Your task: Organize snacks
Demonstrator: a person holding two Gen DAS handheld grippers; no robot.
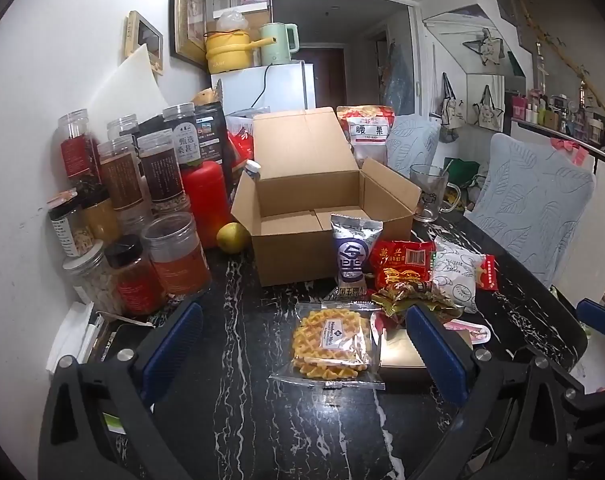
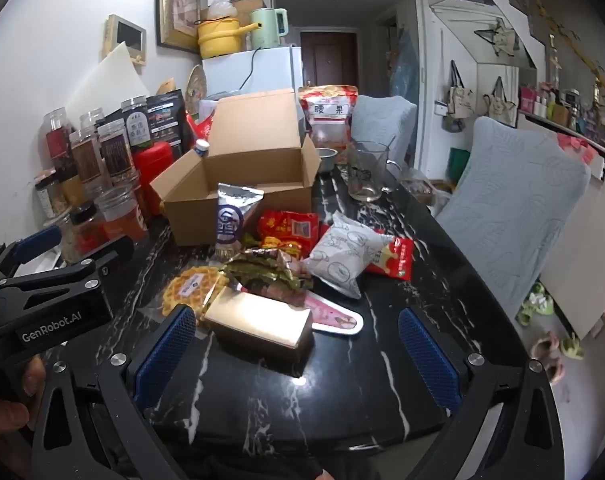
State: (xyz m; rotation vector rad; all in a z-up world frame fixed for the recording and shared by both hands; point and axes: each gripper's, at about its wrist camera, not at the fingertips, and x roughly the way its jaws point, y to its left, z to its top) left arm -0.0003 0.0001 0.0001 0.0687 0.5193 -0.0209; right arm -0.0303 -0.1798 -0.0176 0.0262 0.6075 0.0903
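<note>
An open, empty cardboard box (image 1: pixel 302 216) (image 2: pixel 238 188) stands on the black marble table (image 1: pixel 262 420). In front of it lie snacks: a waffle pack (image 1: pixel 332 340) (image 2: pixel 190 286), a silver-blue pouch (image 1: pixel 352 250) (image 2: pixel 234 216), a red packet (image 1: pixel 402 264) (image 2: pixel 290 228), a white pack (image 1: pixel 456 274) (image 2: pixel 342 260), gold-wrapped candies (image 1: pixel 406 294) (image 2: pixel 262 270), a gold box (image 1: pixel 400 354) (image 2: pixel 262 324) and a pink packet (image 2: pixel 334 318). My left gripper (image 1: pixel 306 344) is open, its jaws either side of the waffle pack. My right gripper (image 2: pixel 298 356) is open just before the gold box.
Several jars (image 1: pixel 134 200) and a red canister (image 1: pixel 204 200) crowd the table's left side by the wall, with a yellow fruit (image 1: pixel 232 238). A glass mug (image 1: pixel 428 192) and a cashew bag (image 1: pixel 366 132) stand behind the box. Grey-covered chairs (image 1: pixel 530 208) line the right edge.
</note>
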